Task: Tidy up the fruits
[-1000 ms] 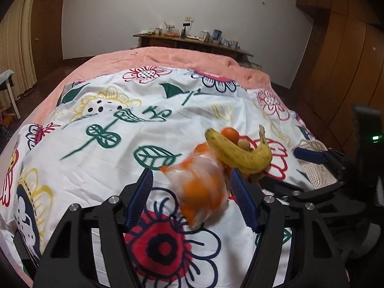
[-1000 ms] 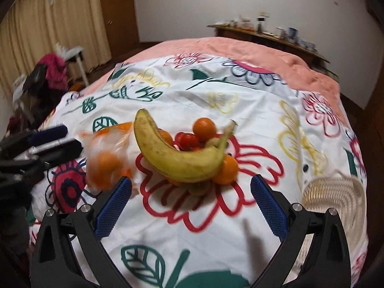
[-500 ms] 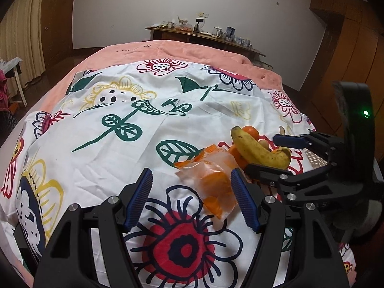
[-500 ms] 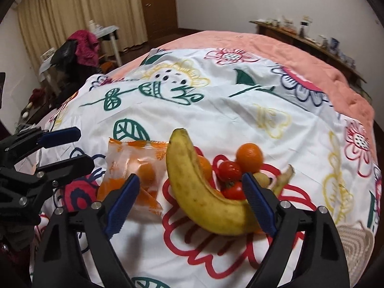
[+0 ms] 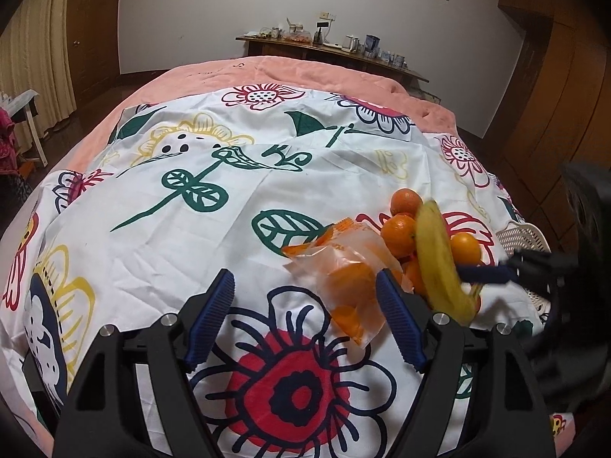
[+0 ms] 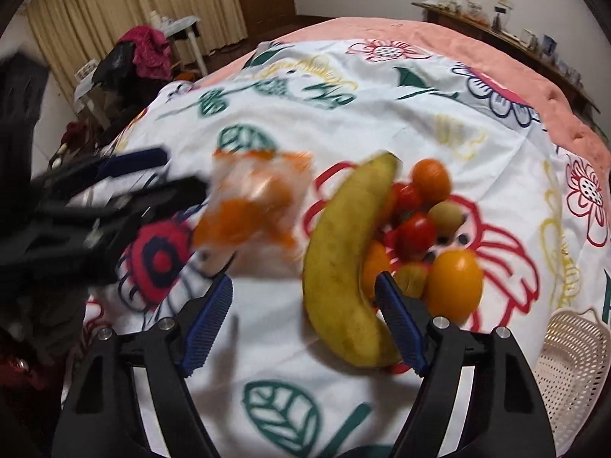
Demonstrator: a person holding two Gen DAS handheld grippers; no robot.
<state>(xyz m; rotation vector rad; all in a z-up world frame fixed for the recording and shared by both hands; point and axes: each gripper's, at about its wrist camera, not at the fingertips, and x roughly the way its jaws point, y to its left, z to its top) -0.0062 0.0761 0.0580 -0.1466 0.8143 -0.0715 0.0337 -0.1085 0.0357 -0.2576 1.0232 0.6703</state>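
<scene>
Blue-padded, my right gripper (image 6: 303, 320) stands wide with the banana (image 6: 349, 263) lying between its fingers; my left gripper (image 5: 305, 318) is just as wide and empty, near the bag of oranges (image 5: 349, 267). To grip well, I judge I should close across the banana's thick middle, gently, and lift clear of the tomatoes (image 6: 414, 219) and loose oranges (image 6: 452, 286) crowding it. Beyond, the white basket (image 6: 573, 366) is cut off at the edge, and the bag's contents blur.

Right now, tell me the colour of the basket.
The basket is cream-white with a perforated mesh pattern, clearest in the right wrist view.
</scene>
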